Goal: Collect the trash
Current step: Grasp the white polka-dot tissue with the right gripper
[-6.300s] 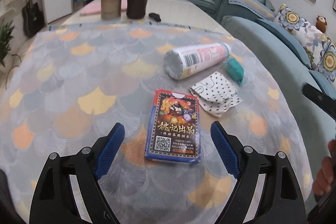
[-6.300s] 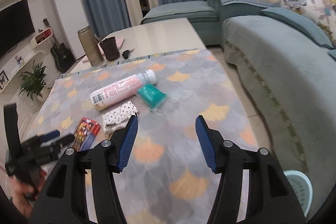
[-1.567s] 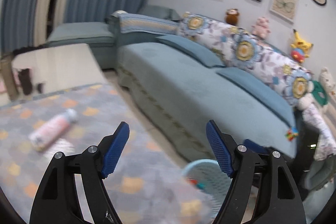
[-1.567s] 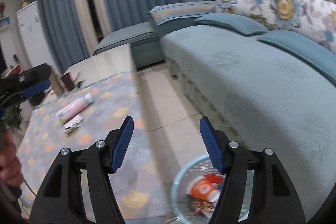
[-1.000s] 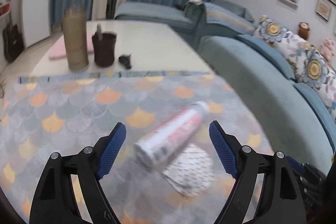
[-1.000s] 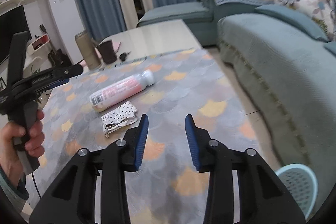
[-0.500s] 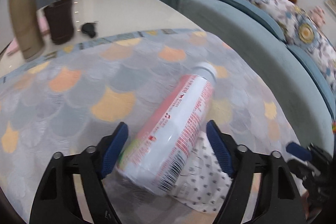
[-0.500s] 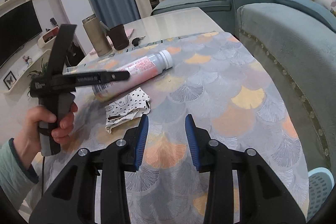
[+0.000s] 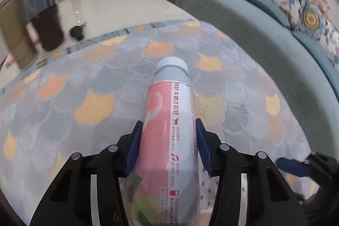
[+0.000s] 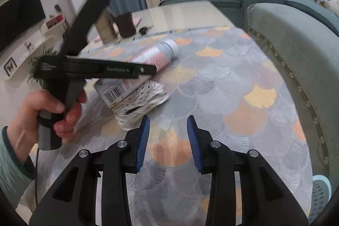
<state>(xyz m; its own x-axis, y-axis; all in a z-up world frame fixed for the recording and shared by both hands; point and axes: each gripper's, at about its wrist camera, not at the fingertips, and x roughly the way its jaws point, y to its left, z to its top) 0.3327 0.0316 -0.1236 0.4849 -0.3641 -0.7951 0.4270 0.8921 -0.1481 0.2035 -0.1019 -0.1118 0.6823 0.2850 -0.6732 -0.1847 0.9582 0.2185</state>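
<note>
Pink bottle (image 9: 169, 130) clamped in your left tongs (image 9: 167, 141).
It lies on the patterned surface (image 9: 95, 82); your right tongs (image 10: 168, 137) hang slightly apart, holding nothing.

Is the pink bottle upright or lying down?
Lying down: the pink bottle rests lengthwise on the tablecloth, cap away, the left gripper closed around its body.

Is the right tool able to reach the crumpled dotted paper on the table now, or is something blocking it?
Probably yes. The right tool is part open with nothing in it, and the dotted paper lies just ahead to its left. One edge sits under the pink bottle that the left tool grips, but the near side looks free.
</note>
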